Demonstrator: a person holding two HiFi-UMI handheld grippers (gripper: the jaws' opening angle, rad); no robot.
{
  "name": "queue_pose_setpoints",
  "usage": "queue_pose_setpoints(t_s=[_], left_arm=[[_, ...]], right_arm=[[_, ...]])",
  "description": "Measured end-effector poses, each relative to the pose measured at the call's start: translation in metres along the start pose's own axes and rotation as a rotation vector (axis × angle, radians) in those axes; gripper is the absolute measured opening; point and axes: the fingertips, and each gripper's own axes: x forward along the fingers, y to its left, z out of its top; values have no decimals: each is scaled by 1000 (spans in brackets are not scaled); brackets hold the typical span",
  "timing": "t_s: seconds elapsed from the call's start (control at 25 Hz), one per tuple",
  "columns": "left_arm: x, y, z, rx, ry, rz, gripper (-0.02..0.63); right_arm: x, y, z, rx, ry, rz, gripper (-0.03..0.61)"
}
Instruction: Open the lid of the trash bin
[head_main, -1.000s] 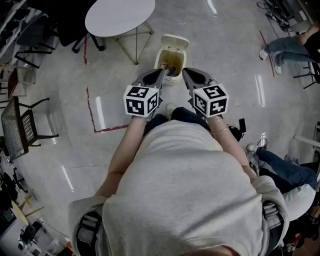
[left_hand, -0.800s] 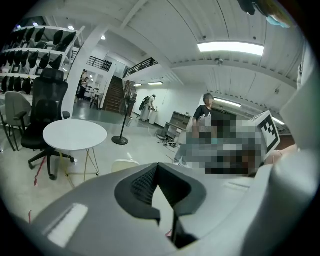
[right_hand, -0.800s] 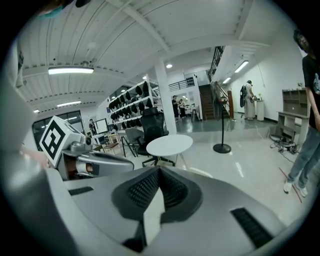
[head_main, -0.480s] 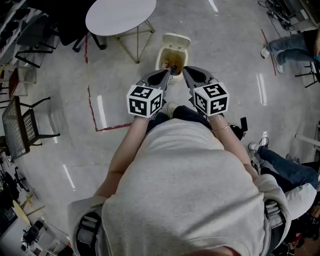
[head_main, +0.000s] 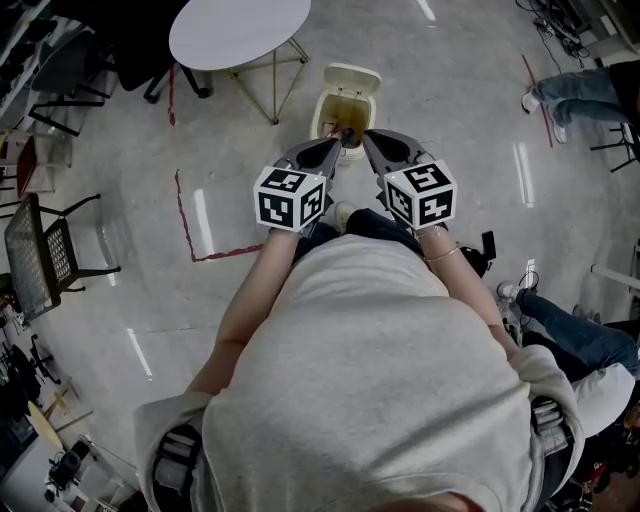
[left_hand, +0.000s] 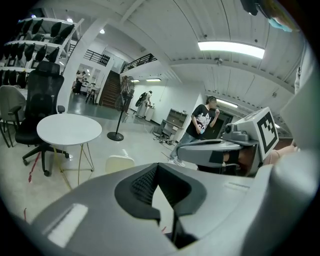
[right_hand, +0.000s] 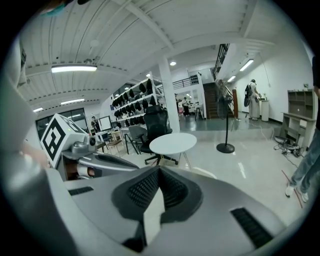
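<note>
The trash bin (head_main: 345, 112) stands on the bare floor straight in front of the person, just beyond the gripper tips, and from where I stand its lid (head_main: 352, 74) looks already tipped up and back, with the yellowish inside of the bin showing below it. The left gripper (head_main: 333, 147) and the right gripper (head_main: 368, 138) are held side by side above the near rim, both pointing at the bin. Their own views look out across the room rather than down into it. Each has its jaws clenched to a point, with nothing but a sliver of floor showing between the pads, so neither has hold of the lid or anything else. I cannot tell whether either tip touches the rim. Off to the left is the round white table (head_main: 238, 30), with its thin legs close to the bin, and a line of red tape (head_main: 185, 215) runs along the floor nearer the person. As I see it, the danger now is the lid. If it only leans back and has not caught, a knock from either closed tip on the light bin could send it flapping shut. A push on the rim could also slide or tip the bin towards the table legs, since nothing is steadying it.
</note>
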Motion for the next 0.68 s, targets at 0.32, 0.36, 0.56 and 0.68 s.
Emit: queue_pose_setpoints(t_s=[0.32, 0.36, 0.56, 0.68], left_arm=[[5, -2, -2, -4, 14, -14, 5], [6, -3, -3, -5, 15, -17, 5], [8, -6, -6, -11, 19, -23, 5], [9, -6, -8, -10, 21, -20, 5]], right_arm=[[-1, -6, -1, 1, 8, -15, 6], [-1, -6, -1, 6, 7, -14, 6], [-2, -9, -3, 11, 11, -19, 6], [-4, -10, -5, 16, 12, -21, 7]])
